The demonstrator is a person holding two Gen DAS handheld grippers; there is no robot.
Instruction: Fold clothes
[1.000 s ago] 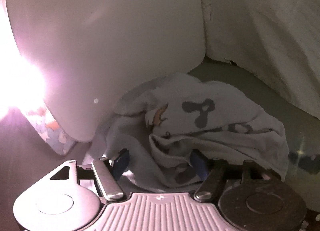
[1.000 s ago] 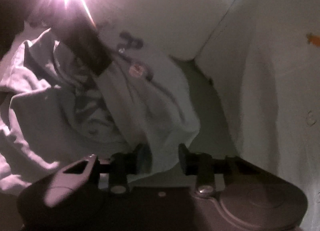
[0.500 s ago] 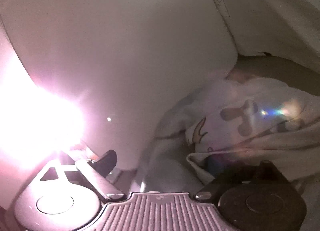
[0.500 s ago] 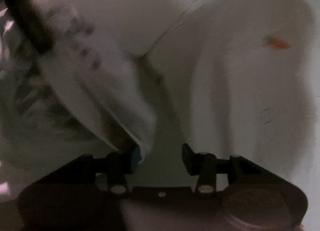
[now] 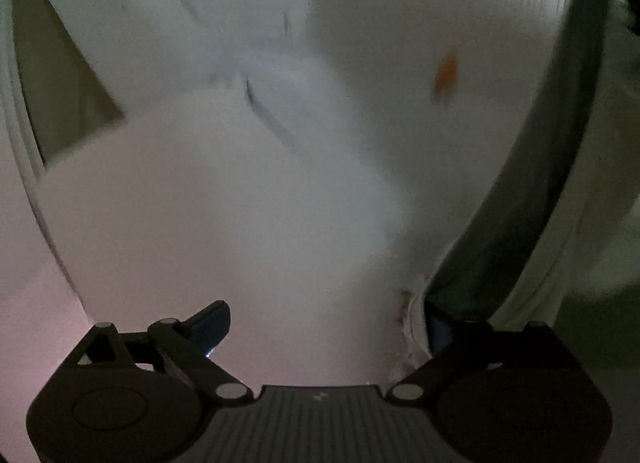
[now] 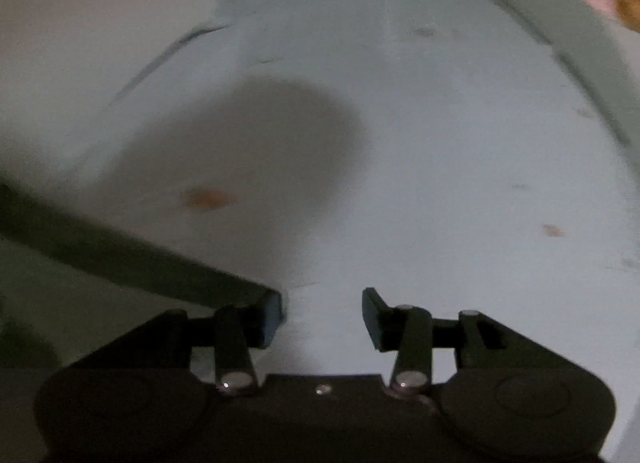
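left claw [image 5: 324,327] level; jaws spread wide, opening; cloth edge against one pad | right claw [image 6: 322,317] tipped slightly upward; jaws part-open; nothing between pads

You see black gripper bodies w/ dark blue pads: left gripper [image 5: 326,329], right gripper [image 6: 322,313]. Pale white cloth [image 5: 416,327] sits at the left gripper's right pad. Backdrop sheet [image 6: 440,151] is whitish, plain, w/ small orange marks [image 6: 208,198]. Far right: dark green band [image 5: 540,183].
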